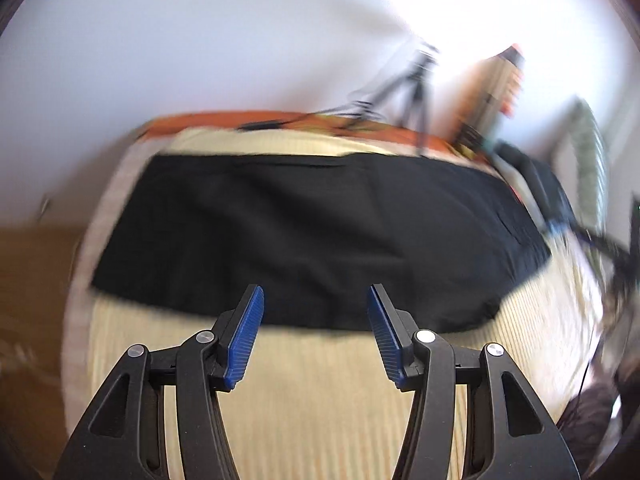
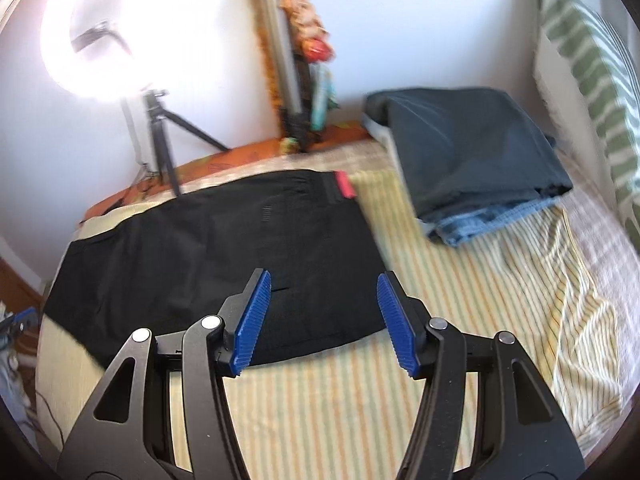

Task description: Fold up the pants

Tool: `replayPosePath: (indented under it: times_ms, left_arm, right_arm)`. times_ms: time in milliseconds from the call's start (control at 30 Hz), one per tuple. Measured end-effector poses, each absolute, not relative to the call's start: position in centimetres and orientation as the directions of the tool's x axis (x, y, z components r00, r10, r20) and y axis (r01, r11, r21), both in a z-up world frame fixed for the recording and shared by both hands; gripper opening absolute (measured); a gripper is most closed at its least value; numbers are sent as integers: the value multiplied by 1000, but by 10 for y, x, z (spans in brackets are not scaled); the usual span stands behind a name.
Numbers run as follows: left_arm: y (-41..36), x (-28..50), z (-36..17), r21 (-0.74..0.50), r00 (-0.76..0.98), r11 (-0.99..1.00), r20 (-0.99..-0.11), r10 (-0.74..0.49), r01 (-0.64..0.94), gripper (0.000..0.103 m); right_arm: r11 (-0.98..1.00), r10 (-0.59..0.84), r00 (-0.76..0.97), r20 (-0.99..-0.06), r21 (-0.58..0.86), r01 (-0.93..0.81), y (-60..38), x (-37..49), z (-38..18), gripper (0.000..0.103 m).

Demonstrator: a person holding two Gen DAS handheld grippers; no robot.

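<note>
pants (image 2: 208, 256): black, spread flat across striped bed sheet (image 2: 460, 320), red tag (image 2: 345, 185) at far edge
left gripper (image 1: 316, 332): above near edge of pants, blue fingers (image 1: 246, 336) spread, holding nothing
right gripper (image 2: 324, 326): over near edge of pants, fingers (image 2: 400, 328) spread, empty
folded clothes (image 2: 472, 152): stacked on bed, right of pants, apart
ring light (image 2: 92, 36): lit, on tripod behind bed

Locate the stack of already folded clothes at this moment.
The folded stack sits in the right wrist view's upper right, on the striped bedsheet, to the right of the black pants and beside the green-striped pillow.
</note>
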State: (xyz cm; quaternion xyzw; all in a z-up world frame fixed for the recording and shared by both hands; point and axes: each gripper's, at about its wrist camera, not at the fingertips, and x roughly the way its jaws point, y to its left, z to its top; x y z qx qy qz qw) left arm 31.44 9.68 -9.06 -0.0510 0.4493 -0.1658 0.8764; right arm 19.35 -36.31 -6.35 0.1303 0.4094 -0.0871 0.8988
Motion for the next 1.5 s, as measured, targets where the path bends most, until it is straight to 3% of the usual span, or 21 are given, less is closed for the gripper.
replayPosePath:
  times_ms: [167, 333, 433, 567, 833, 1133, 1200, 1267, 1367, 1500]
  left_arm:
    - [167, 322, -97, -357, 545, 933, -774, -322, 44, 57]
    - [224, 333, -132, -593, 567, 776, -722, -396, -214, 57]
    - [241, 336, -153, -661, 597, 693, -690, -409, -290, 57]
    - [246, 342, -170, -694, 611, 638, -675, -413, -335, 57]
    - [241, 357, -180, -627, 598, 683, -727, -338, -376, 57]
    - [241, 376, -184, -636, 672, 688, -682, -289, -350, 54]
    - [237, 379, -184, -606, 666, 717, -697, -268, -346, 40]
    - [237, 382, -186, -577, 657, 737, -713, -244, -353, 14]
    - [236, 383, -186, -566, 664, 751, -710, -234, -340, 6]
    - [212, 382, -162, -461, 706, 854, -688, -172, -242, 5]
  right_arm:
    - [971, 33, 676, -736, 183, 152, -321, 198, -46, 59]
    - [976, 119, 686, -718, 210, 51, -271, 209, -43, 59]
    - [972, 171, 677, -716, 233, 2, -243, 220, -50, 59]
    - [967, 214, 670, -711, 251, -42, -214, 231, -59, 59]
    - [957, 262, 641, -721, 282, -74, -204, 240, -80, 59]
    - [944, 279, 650, -707, 325, -52, -215, 247, -78, 59]
    - [947, 275, 641, -716, 315, -55, -213, 248, -81, 59]
    - [949, 272, 636, -722, 311, -54, -213, 248, -83, 59]
    - [950, 265, 639, -722, 308, -47, -216, 248, -82, 59]
    - [953, 256, 636, -728, 300, -41, -219, 249, -84, 59]
